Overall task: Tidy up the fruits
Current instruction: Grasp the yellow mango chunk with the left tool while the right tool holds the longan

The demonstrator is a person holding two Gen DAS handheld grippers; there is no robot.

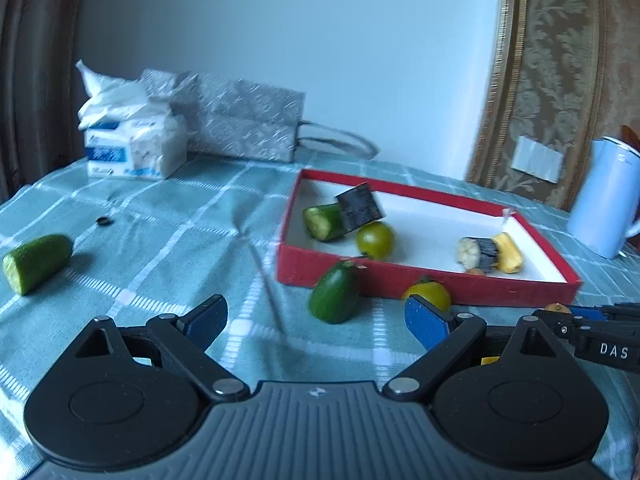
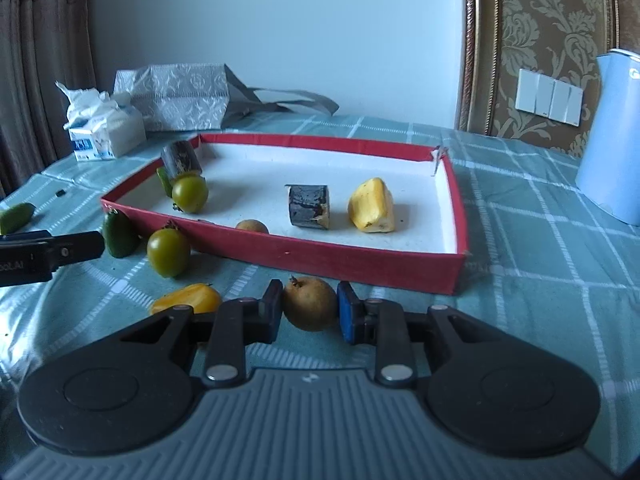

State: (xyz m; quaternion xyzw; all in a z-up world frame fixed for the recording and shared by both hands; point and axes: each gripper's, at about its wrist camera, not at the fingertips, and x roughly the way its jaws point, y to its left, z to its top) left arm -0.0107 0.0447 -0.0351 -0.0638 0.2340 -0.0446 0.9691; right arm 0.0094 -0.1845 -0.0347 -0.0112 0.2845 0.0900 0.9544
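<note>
My right gripper (image 2: 310,313) is shut on a small brown round fruit (image 2: 310,304), low over the cloth just in front of the red tray (image 2: 320,257). Inside the tray lie a green tomato (image 2: 190,194), a yellow banana piece (image 2: 372,206), a dark-skinned banana piece (image 2: 308,210), another brown fruit (image 2: 252,226) and a dark block (image 2: 182,160) on a cucumber piece (image 1: 324,222). My left gripper (image 1: 316,320) stands open, holding nothing. A dark green fruit (image 1: 334,292) lies just ahead of it, and a yellow-green tomato (image 1: 430,294) sits behind its right finger.
A cut cucumber piece (image 1: 36,262) lies far left on the checked cloth. A yellow fruit piece (image 2: 188,298) rests left of my right gripper. A tissue pack (image 1: 132,148) and grey bag (image 1: 244,120) stand at the back, and a blue kettle (image 2: 612,136) at the right.
</note>
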